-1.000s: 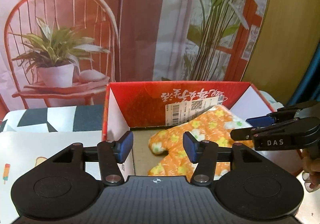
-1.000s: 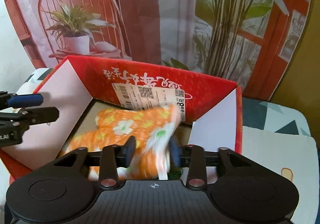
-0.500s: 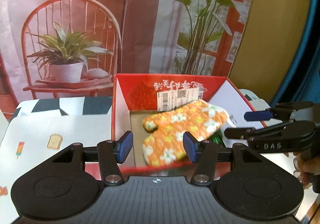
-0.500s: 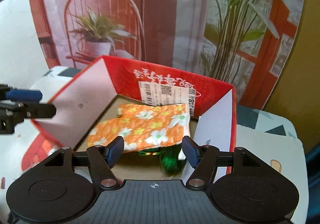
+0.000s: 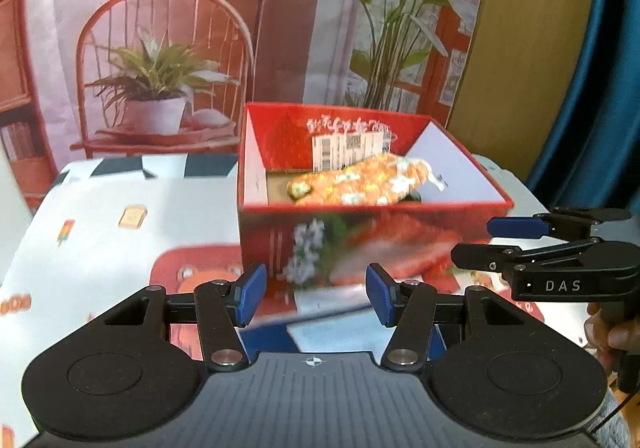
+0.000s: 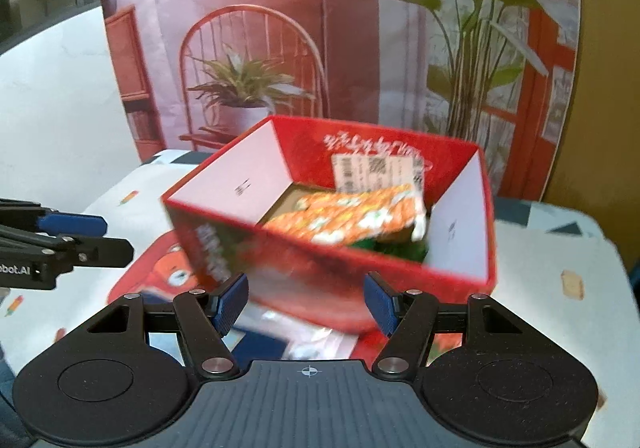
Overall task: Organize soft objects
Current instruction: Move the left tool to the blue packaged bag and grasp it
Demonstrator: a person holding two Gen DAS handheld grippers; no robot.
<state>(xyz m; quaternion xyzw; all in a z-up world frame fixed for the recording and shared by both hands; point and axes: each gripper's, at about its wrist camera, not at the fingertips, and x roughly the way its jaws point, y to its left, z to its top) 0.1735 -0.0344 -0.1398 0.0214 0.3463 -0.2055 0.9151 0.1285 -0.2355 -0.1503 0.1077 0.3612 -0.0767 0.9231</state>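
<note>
Red box (image 5: 372, 240); orange white-flowered mitt (image 5: 360, 181); blue-padded black left gripper (image 5: 316, 298).

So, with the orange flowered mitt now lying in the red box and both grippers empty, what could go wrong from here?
1. The orange mitt lies high on a green item, one edge against the box's right wall; adding more soft things may push it over the rim.
2. The left gripper and right gripper hover close together before the box, so they could collide.
3. Flat printed items lie under the box; dragging them may shift it.
</note>
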